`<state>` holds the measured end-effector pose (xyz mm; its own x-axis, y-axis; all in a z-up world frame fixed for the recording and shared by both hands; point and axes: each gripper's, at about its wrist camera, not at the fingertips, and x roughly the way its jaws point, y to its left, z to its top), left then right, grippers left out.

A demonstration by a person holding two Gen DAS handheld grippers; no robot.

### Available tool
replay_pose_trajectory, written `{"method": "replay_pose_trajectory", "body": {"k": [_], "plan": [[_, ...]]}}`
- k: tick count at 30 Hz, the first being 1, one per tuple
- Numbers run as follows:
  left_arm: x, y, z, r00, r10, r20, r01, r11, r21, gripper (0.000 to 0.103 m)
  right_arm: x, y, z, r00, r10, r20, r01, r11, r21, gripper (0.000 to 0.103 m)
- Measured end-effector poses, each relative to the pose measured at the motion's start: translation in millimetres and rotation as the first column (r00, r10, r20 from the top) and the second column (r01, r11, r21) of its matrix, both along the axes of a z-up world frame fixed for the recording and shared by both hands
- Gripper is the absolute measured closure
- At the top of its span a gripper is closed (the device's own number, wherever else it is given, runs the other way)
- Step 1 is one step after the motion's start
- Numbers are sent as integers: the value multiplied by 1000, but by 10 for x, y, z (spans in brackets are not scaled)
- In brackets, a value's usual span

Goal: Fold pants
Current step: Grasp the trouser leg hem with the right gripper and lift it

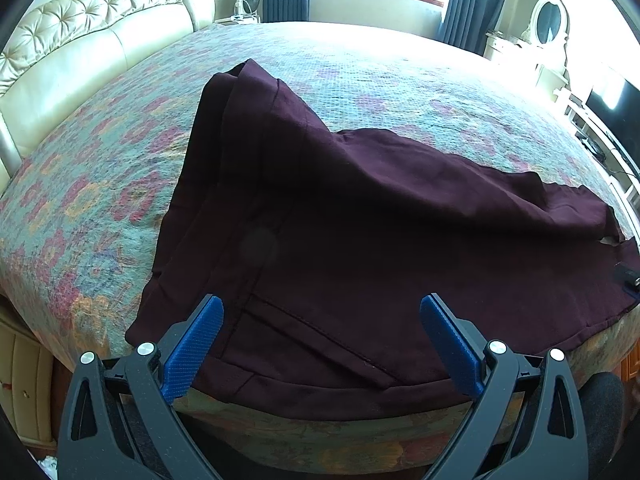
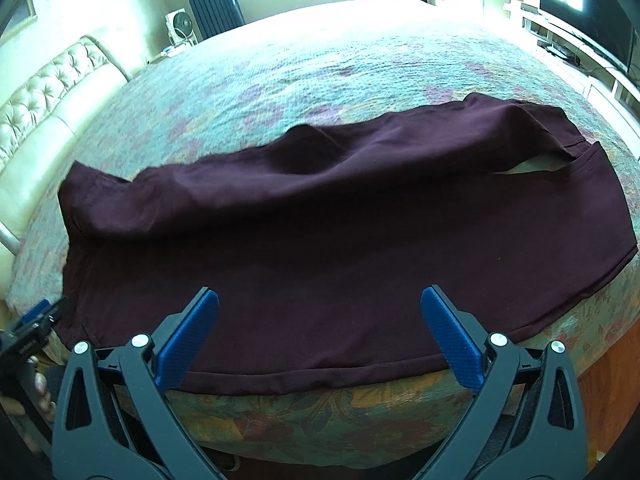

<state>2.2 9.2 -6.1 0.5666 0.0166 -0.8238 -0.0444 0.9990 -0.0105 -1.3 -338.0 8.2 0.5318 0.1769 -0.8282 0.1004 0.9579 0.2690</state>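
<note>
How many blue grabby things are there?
2. The left gripper with blue pads hovers above the dark maroon pants, and so does the right gripper with blue pads; both jaws are open.

Dark maroon pants [image 2: 340, 232], laid lengthwise along the near edge of the bed, doubled leg over leg with the upper layer rumpled along the far side, pale lining showing at the open waist end, near hem overhanging the edge.
</note>
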Motion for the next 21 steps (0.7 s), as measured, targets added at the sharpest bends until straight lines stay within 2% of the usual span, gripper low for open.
{"method": "replay_pose_trajectory", "body": {"k": [3, 5, 7, 9, 11, 12, 15, 18, 21], "plan": [[1, 5, -2, 1000, 1, -7, -1, 1000, -7, 5, -61, -741, 225, 992, -118, 40, 110, 982, 156, 2], [-3, -2, -13, 1000, -1, -5, 1, 1000, -11, 5, -190, -1405, 268, 965, -255, 58, 229, 932, 282, 2], [-6, -15, -26, 1000, -1, -13, 1, 1000, -9, 5, -374, -2071, 200, 910, -413, 39, 370, 851, 373, 2], [-4, -27, -38, 1000, -1, -11, 0, 1000, -6, 5, -586, -2689, 13, 834, -551, 1, 489, 741, 461, 4], [5, -34, -50, 1000, 0, 5, 0, 1000, 10, 5, -684, -3108, -234, 788, -612, -65, 558, 666, 495, 20], [8, -41, -55, 1000, 0, 9, 0, 1000, 24, 5, -695, -3277, -382, 770, -628, -113, 591, 636, 496, 35], [19, -55, -80, 1000, 8, 13, -8, 999, 54, 5, -678, -3551, -703, 741, -646, -181, 630, 576, 520, 37], [33, -32, -120, 1000, 31, 2, -31, 999, 44, 5, -606, -3627, -850, 728, -658, -193, 644, 559, 522, 38], [42, -22, -142, 999, 45, -7, -44, 998, 50, 5, -475, -3667, -949, 719, -661, -214, 650, 530, 545, 46]]}}
